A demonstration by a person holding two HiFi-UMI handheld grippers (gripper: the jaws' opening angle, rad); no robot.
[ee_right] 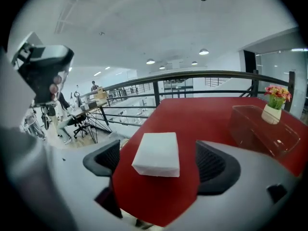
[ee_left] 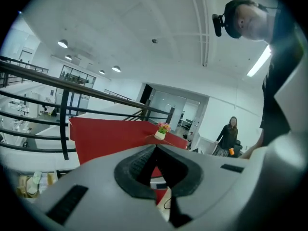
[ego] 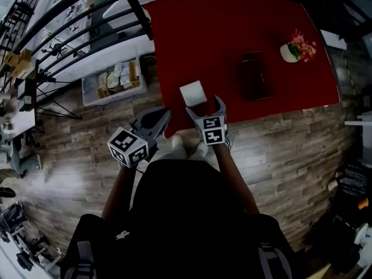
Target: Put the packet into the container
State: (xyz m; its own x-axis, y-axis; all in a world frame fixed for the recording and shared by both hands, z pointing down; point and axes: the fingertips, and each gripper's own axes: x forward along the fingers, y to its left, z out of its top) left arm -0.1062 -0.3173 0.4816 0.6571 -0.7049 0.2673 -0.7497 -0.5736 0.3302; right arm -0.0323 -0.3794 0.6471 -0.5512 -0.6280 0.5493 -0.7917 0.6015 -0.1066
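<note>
Now we are holding the right gripper (ego: 204, 106) with fingers spread, not touching the white rectangular packet (ee_right: 156, 154) lying on the red counter (ego: 232, 34); the left gripper's (ego: 166, 113) fingers are pressing together

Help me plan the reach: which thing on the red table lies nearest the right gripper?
The white packet, just ahead of the open right gripper; the clear container and the flower pot sit farther back.

Bare table (ego: 221, 39) lies open between the packet (ego: 193, 93) at the near edge and the container (ego: 254, 74). A railing (ego: 135, 7) blocks the left edge, and a flower pot (ego: 293, 51) stands by the far right corner.
</note>
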